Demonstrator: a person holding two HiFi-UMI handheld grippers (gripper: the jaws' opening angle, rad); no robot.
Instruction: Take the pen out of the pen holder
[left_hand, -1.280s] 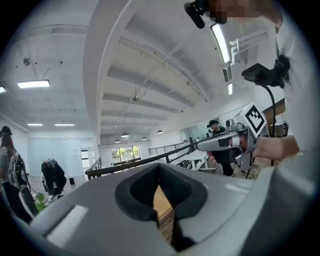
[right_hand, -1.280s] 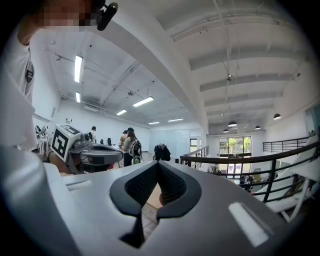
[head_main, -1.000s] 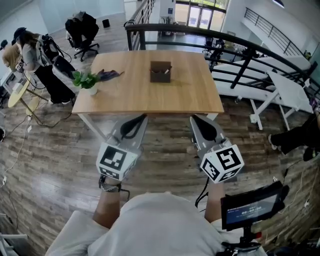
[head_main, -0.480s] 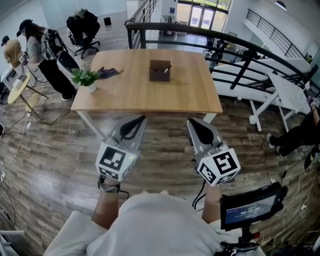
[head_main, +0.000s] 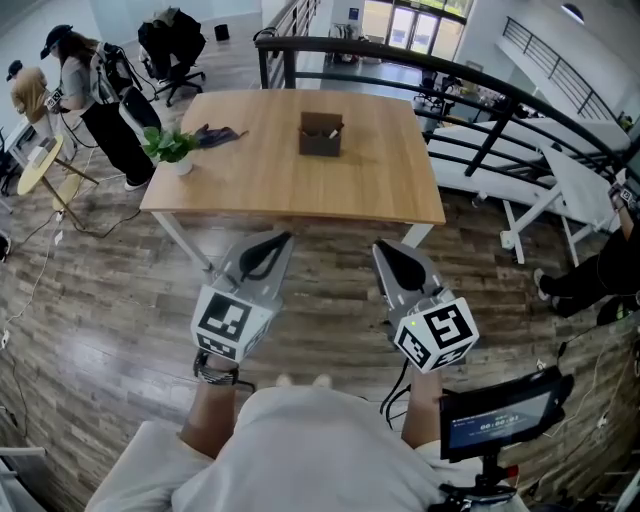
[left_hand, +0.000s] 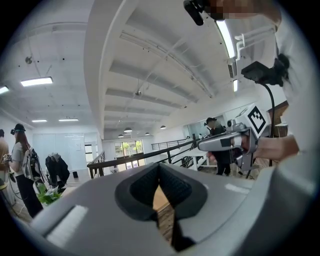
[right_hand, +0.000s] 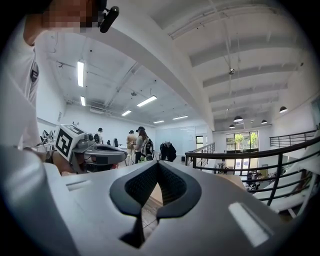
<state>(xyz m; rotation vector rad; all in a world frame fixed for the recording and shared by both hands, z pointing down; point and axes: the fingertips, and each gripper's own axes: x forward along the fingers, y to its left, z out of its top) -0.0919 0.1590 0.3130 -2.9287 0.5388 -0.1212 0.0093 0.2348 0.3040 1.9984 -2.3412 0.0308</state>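
Note:
A brown pen holder (head_main: 320, 135) stands near the far edge of the wooden table (head_main: 290, 185), with a pale pen (head_main: 334, 129) leaning in it. Both grippers hang over the floor on the near side of the table, well short of the holder. My left gripper (head_main: 283, 237) is shut with nothing in it, its tip pointing at the table's near edge. My right gripper (head_main: 381, 246) is also shut and holds nothing. In the left gripper view the left gripper (left_hand: 159, 167) has its jaws pressed together. The right gripper view shows the right gripper (right_hand: 158, 166) the same way.
A small potted plant (head_main: 172, 150) and a dark cloth (head_main: 216, 134) sit at the table's left end. A black railing (head_main: 480, 110) curves behind and to the right. People (head_main: 85, 85) stand at the far left. A small screen (head_main: 497, 422) sits at my lower right.
The table has slid slightly up in the head view. My right gripper has drifted a little to the left. The left gripper has barely moved, and both stay shut.

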